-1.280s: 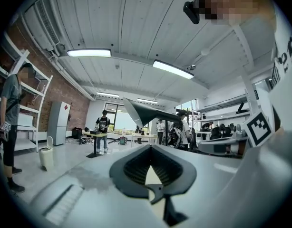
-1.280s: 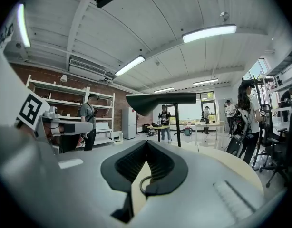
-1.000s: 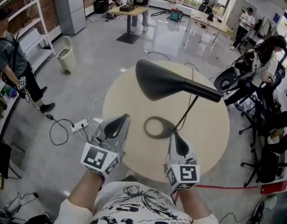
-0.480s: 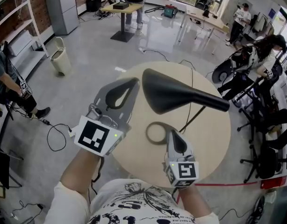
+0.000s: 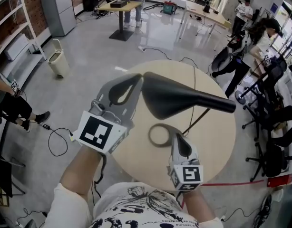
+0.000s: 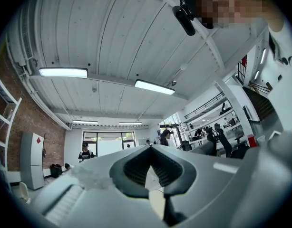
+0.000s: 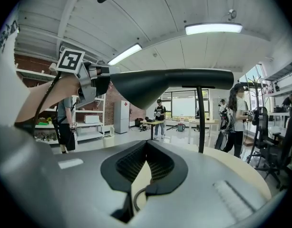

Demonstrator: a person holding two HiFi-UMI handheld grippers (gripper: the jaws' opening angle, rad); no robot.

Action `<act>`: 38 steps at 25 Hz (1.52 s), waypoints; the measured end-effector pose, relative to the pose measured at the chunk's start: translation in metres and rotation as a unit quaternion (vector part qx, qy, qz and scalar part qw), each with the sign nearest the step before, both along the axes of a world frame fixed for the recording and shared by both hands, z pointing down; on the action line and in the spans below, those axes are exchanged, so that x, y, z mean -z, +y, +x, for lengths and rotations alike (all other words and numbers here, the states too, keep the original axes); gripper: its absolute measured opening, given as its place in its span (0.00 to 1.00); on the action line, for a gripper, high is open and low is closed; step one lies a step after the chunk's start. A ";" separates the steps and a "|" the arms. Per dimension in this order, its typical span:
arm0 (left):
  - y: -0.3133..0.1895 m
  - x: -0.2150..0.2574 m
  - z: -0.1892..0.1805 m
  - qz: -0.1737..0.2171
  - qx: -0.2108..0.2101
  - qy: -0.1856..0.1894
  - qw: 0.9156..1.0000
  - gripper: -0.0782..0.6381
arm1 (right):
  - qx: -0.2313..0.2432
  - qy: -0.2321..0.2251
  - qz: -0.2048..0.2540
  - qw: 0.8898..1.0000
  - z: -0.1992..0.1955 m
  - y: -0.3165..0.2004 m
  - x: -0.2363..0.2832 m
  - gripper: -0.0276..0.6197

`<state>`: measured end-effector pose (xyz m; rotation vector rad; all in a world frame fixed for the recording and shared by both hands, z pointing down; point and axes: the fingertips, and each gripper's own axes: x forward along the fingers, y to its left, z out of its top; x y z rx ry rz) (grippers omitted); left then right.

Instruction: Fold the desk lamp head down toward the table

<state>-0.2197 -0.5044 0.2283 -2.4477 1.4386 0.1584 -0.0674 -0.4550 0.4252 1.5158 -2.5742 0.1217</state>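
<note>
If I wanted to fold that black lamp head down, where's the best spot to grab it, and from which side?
Likely the wide end of the lamp head, approached from the left, where the left gripper hovers with its jaws shut. That end sits farthest from the thin stem that joins the narrow end, so pressing down there should give the most leverage.

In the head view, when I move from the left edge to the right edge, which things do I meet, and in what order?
waste bin → left gripper → lamp head → black office chair
</note>
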 end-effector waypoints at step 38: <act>-0.014 -0.197 0.081 -0.192 -0.062 -0.001 0.980 0.11 | -0.094 0.015 -0.076 0.993 0.066 -0.001 -0.067 0.05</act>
